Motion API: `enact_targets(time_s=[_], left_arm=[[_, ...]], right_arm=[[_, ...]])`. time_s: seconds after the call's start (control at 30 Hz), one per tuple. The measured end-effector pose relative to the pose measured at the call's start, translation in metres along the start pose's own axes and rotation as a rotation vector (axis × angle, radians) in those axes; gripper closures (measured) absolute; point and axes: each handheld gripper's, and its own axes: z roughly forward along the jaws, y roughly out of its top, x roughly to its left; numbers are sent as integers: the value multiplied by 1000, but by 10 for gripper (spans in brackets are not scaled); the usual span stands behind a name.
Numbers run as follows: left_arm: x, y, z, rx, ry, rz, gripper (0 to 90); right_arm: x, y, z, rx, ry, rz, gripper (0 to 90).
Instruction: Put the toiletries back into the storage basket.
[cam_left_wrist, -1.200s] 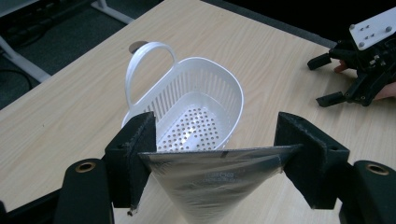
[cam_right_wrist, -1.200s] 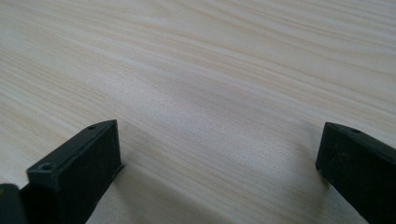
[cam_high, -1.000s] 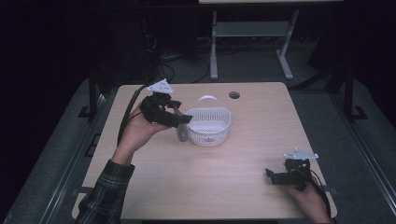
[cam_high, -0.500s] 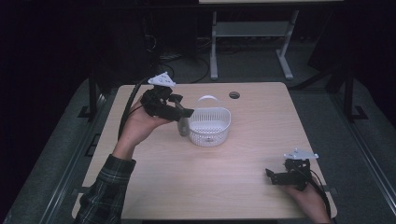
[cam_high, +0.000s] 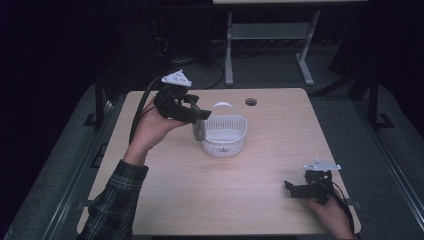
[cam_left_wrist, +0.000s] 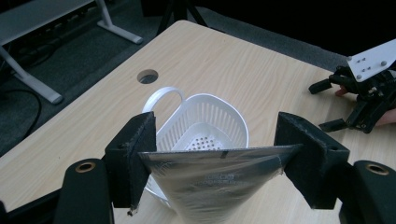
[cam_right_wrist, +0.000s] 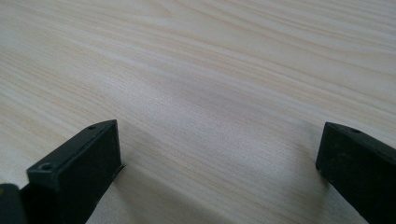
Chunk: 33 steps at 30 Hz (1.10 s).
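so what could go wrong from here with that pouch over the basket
1. The left claw pinches the silvery pouch only by its top edge, so the thin film could slip out or crumple.
2. The pouch hangs at the near rim of the white basket, not over its middle; released now, it might catch the rim or land on the table.
3. The light basket could tip or slide if bumped; the right claw rests far off, open.

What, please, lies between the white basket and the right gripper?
Bare tabletop separates the basket from the right gripper, as the high view shows.
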Motion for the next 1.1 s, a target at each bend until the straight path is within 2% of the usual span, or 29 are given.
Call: enact_targets(time_s=[0.5,0.6,0.93,1.07,1.1], left_arm=[[4,5,16,-22,7,-1,296],[6,5,21,-27,9,-13,296],[14,0,39,-5,25,-16,295],[17,-3,46,-5,24,-31,295],[18,-4,47,2,26,-23,296]], right_arm=[[0,0,0,0,1,0,0],[0,0,0,0,1,0,0],[0,0,0,0,1,0,0],[0,0,0,0,1,0,0],[0,0,0,0,1,-1,0]])
